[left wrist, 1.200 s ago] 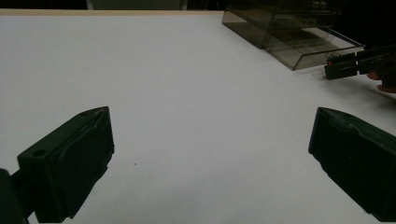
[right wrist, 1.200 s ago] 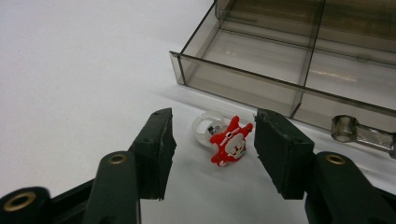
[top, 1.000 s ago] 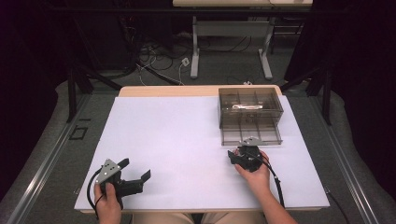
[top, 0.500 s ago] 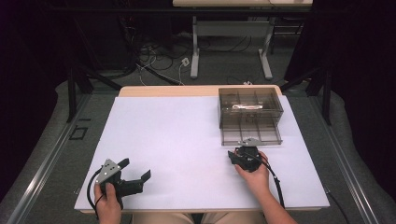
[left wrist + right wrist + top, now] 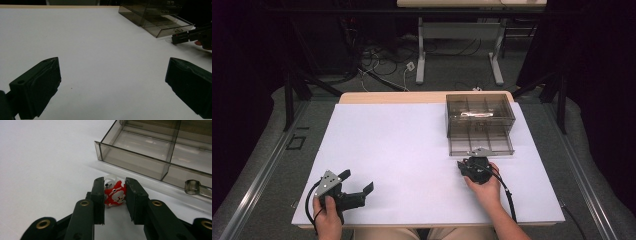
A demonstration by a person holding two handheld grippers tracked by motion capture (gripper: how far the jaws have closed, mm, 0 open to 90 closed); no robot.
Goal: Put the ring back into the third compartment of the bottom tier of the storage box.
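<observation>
Jaws closed on Santa charm (image 5: pixel 115 195) (red-and-white).

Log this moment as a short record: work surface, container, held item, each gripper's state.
surface: white table
container: smoky clear drawer box at the far right, its lower drawer pulled open toward the person
item: small red Santa figure on the table in front of the drawer
right gripper: jaws have just been closing, now clamped on the Santa figure
left gripper: jaws wide apart, nothing between them, low over the table near the front left
</observation>
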